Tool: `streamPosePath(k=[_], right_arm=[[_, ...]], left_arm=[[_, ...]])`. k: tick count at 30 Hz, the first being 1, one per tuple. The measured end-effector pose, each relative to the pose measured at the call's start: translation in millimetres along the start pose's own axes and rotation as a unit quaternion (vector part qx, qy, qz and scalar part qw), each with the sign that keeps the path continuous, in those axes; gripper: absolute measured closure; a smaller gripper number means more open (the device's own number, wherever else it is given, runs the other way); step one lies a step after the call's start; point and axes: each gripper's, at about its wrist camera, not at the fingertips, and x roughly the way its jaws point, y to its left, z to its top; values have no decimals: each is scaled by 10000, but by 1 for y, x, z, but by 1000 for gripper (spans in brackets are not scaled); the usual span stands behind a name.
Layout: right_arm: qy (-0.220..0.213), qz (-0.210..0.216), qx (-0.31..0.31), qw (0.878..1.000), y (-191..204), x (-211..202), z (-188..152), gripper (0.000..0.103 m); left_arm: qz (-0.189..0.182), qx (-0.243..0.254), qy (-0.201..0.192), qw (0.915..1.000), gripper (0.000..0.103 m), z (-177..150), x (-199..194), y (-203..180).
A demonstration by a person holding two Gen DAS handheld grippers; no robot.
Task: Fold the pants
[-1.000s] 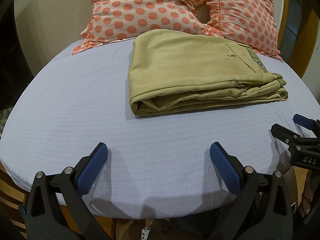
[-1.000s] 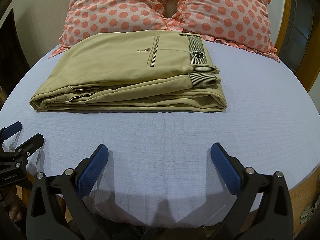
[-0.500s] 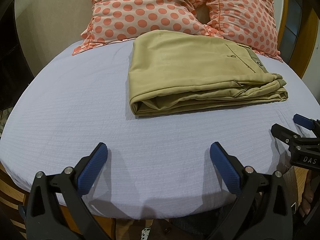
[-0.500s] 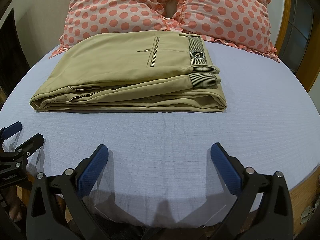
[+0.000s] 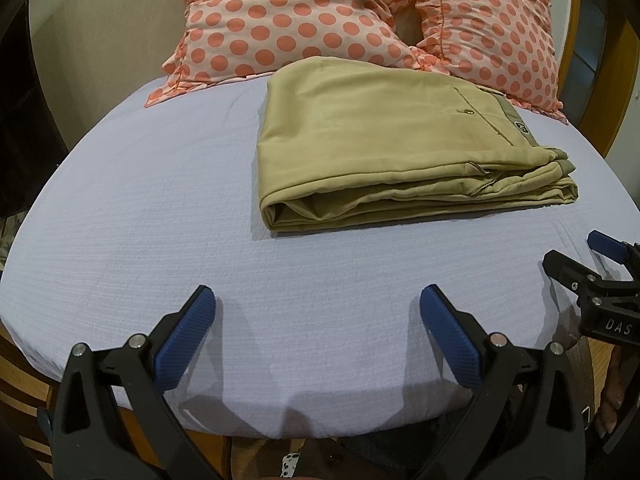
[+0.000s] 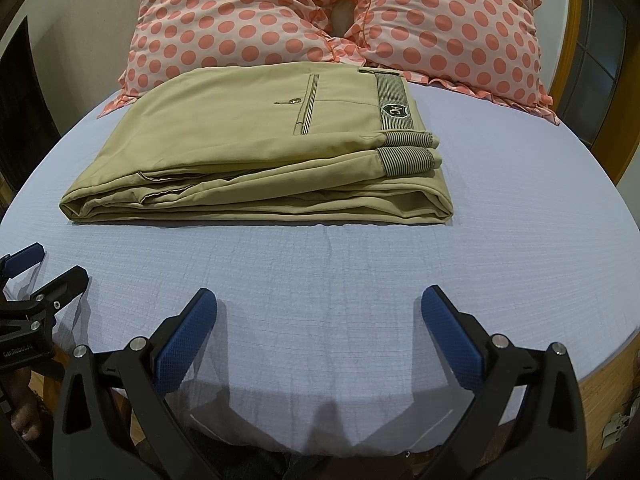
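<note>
From the left wrist view, the left hand-held gripper point(image 5: 318, 312) hangs low over the near edge of the bed point(image 5: 140, 220), its blue pads spread wide with nothing between them. The pants point(image 5: 384, 152) lie well ahead of it and a little to its right, folded into a neat khaki stack just in front of two spotted pillows point(image 5: 288, 20). Off to its right, the right hand-held gripper point(image 5: 592, 260) peeks in at the bed's edge.

From the right wrist view, the right hand-held gripper point(image 6: 319, 312) is likewise spread wide and empty, and the pants point(image 6: 260, 152) sit ahead and slightly to its left, waistband and striped trim on top, layers squared. The left hand-held gripper point(image 6: 36, 272) shows at the far left. Both tools standing clear of the cloth suggests to me the folding is done. No containers are in sight.
</note>
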Motion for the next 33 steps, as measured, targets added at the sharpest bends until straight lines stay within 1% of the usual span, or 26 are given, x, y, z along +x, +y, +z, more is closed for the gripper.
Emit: streamPosePath(k=[33], right_arm=[[-18, -13, 16, 10000, 1, 1, 0, 1]], left_arm=[[8, 3, 90, 10000, 2, 2, 3, 0]])
